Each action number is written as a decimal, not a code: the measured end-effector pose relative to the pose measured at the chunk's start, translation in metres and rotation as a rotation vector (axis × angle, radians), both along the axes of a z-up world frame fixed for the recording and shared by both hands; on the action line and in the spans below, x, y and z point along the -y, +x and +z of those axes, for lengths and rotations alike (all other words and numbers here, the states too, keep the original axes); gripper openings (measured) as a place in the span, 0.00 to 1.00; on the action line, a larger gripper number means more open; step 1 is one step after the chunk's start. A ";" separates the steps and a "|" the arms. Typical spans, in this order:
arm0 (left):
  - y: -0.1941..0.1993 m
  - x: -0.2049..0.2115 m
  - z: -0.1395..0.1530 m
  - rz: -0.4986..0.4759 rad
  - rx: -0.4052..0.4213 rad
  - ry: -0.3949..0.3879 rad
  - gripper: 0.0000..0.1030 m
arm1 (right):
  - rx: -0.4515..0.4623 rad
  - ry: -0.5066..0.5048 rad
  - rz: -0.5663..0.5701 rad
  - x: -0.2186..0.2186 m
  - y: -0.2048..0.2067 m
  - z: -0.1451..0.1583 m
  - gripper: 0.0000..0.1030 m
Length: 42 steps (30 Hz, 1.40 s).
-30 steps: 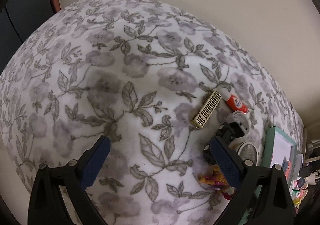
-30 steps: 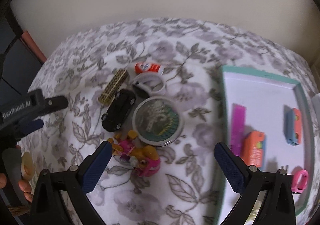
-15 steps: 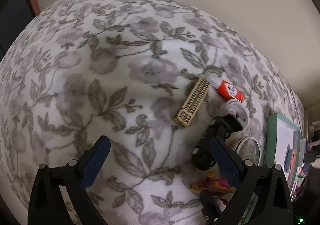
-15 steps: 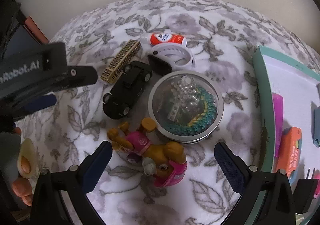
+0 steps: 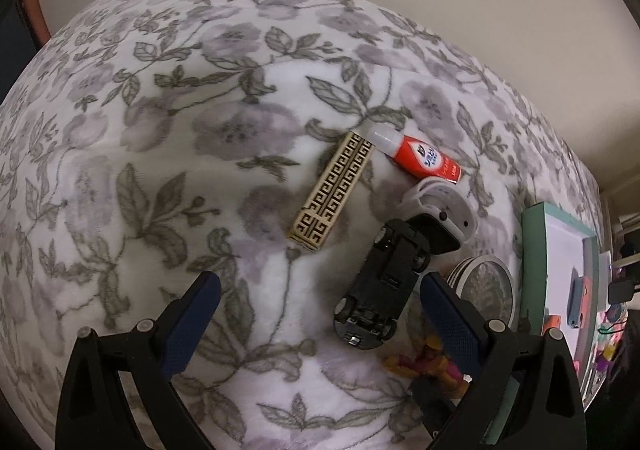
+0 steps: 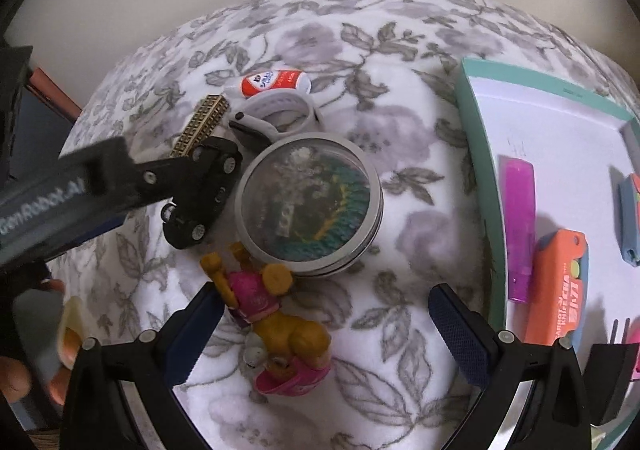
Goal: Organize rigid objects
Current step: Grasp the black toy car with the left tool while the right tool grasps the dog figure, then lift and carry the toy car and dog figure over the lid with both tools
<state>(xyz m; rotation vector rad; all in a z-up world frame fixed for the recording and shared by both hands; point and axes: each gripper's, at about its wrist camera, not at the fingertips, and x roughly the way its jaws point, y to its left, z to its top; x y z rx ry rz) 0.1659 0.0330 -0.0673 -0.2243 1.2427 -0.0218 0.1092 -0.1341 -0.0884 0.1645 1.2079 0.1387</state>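
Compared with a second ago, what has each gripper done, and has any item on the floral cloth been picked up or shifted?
The left gripper has advanced toward the cluster; its open jaws now sit near the black toy car, not gripping it. The right gripper has come in over the toy dog figure, open too. Nothing was grasped or released. The car, patterned block, round tin and tray lie unmoved.

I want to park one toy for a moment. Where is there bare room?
Bare blanket lies left of the patterned gold bar, and between the round tin and the teal tray. The tray's far white floor is free. It is crowded around the black toy car, watch and dog figure.
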 end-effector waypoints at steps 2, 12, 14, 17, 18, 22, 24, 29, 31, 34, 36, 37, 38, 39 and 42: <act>0.001 0.005 -0.002 -0.014 0.002 0.015 0.97 | 0.000 -0.017 0.002 0.002 -0.003 0.002 1.00; 0.007 0.024 -0.016 -0.054 -0.018 0.013 0.63 | -0.026 -0.027 -0.002 0.003 -0.010 0.001 0.97; 0.006 0.025 -0.016 -0.059 -0.015 0.027 0.56 | -0.035 0.001 -0.010 0.004 -0.010 0.001 0.90; 0.006 0.027 -0.015 -0.066 -0.019 0.029 0.38 | -0.039 0.020 -0.019 0.003 -0.011 0.002 0.84; 0.006 0.028 -0.015 -0.070 -0.021 0.027 0.35 | -0.038 0.026 -0.019 0.003 -0.011 0.002 0.82; 0.003 0.033 -0.015 -0.076 -0.026 0.028 0.35 | -0.039 0.082 -0.021 0.005 -0.017 0.005 0.63; 0.001 0.034 -0.014 -0.073 -0.026 0.018 0.35 | -0.037 0.118 -0.015 0.005 -0.019 0.006 0.53; -0.003 0.031 -0.010 -0.065 -0.022 0.008 0.35 | -0.029 0.131 -0.008 0.001 -0.023 0.008 0.47; -0.003 0.028 -0.007 -0.060 -0.016 0.002 0.35 | -0.021 0.128 -0.005 0.000 -0.024 0.011 0.45; -0.005 0.022 0.003 -0.050 0.002 -0.006 0.35 | -0.009 0.141 0.005 0.000 -0.024 0.016 0.40; -0.006 0.018 0.010 -0.044 0.018 -0.007 0.35 | -0.002 0.132 0.008 0.000 -0.025 0.021 0.40; -0.007 0.017 0.013 -0.043 0.025 -0.007 0.35 | 0.001 0.125 0.015 0.000 -0.026 0.023 0.40; -0.007 0.016 0.017 -0.040 0.033 -0.006 0.35 | 0.005 0.128 0.017 0.000 -0.025 0.025 0.40; -0.008 0.015 0.021 -0.035 0.043 -0.007 0.35 | 0.008 0.134 0.015 0.001 -0.026 0.026 0.40; -0.011 0.010 0.036 -0.019 0.072 -0.016 0.35 | 0.026 0.152 0.011 0.005 -0.027 0.037 0.40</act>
